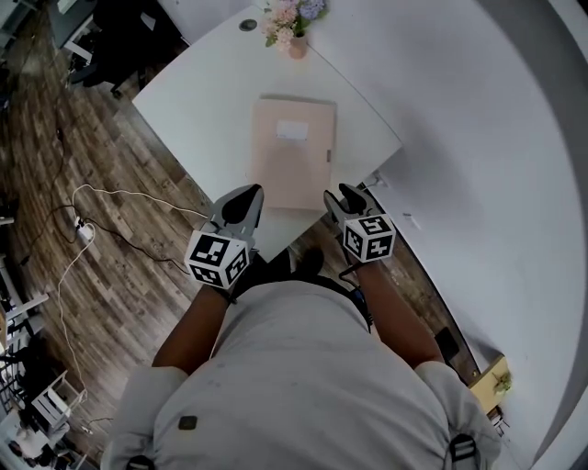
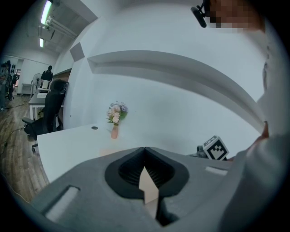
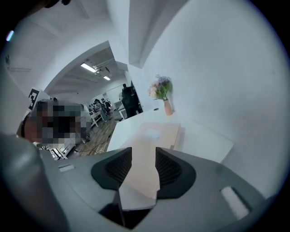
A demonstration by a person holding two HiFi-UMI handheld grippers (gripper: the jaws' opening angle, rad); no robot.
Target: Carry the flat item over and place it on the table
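A flat beige folder [image 1: 292, 156] with a white label lies on the white table [image 1: 193, 101], its near edge toward me. My left gripper [image 1: 246, 195] hovers at the folder's near left corner. In the left gripper view its jaws [image 2: 145, 158] meet at the tips, and only a sliver of folder [image 2: 147, 183] shows through the gap behind them. My right gripper [image 1: 344, 195] is at the near right corner. Its jaws [image 3: 142, 167] stand apart, and the folder [image 3: 152, 136] shows in the gap without either pad visibly pressing it.
A small vase of flowers [image 1: 296, 27] stands at the table's far edge, beside a dark round grommet [image 1: 248, 25]. A white curved wall [image 1: 487, 184] runs along the right. On the wooden floor at the left lie a white cable and power strip [image 1: 87, 229]. An office chair [image 2: 52, 106] stands far left.
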